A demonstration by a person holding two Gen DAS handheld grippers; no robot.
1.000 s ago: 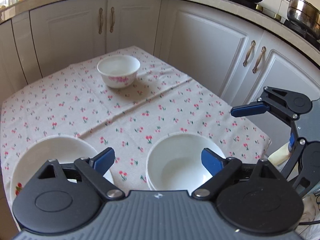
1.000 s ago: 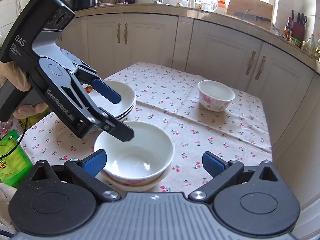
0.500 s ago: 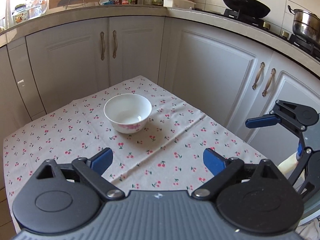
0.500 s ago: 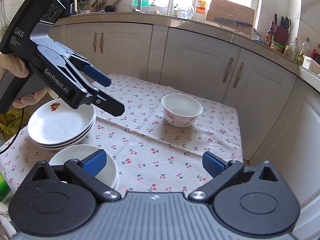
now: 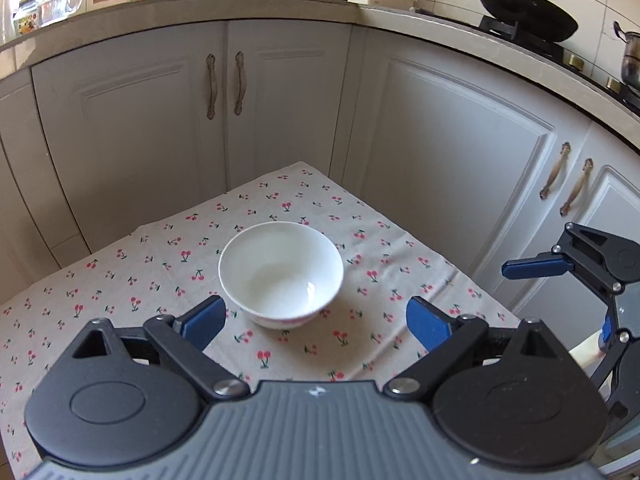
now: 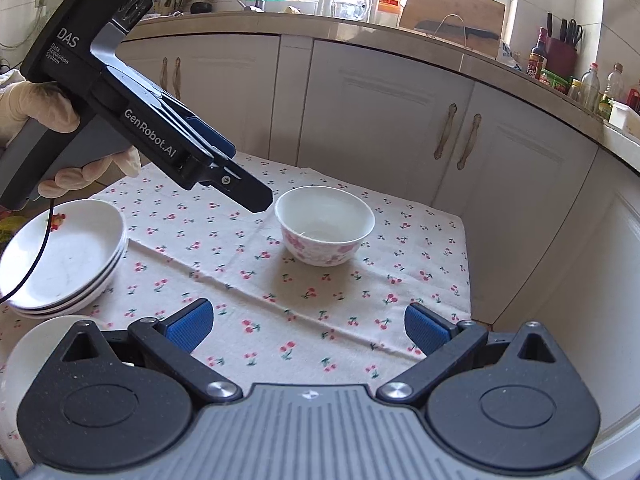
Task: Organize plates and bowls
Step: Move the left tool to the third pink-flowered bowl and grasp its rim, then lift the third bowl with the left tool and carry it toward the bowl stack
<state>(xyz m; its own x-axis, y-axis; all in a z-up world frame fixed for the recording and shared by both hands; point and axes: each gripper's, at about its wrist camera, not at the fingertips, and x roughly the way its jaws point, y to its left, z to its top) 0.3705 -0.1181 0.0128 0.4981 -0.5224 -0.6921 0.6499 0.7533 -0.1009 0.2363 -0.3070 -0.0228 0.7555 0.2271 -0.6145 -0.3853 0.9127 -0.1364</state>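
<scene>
On the left of the right wrist view sits a stack of three white plates point(image 6: 68, 256) near the left edge of the surface point(image 6: 320, 320), which wears a cherry-print cloth. Just below the stack, at the lower-left corner, part of one more white bowl point(image 6: 24, 356) shows behind the camera housing; how it rests cannot be told. A gloved hand point(image 6: 44, 120) holds the left hand-held gripper point(image 6: 244, 184) above the cloth, its tip just left of the flowered bowl and apart from it. In its own view the left hand-held gripper point(image 5: 316, 322) has its two blue pads spread wide with nothing between them; the bowl lies just beyond them.

One small white bowl with pink flowers point(image 6: 325, 230) stands upright and empty in the middle of the far part of the surface, well apart from the plates.

Further right, the right hand-held gripper point(image 6: 306, 324) stands wide apart over bare cloth, gripping nothing. Pale cabinets point(image 6: 380, 100) stand behind.
</scene>
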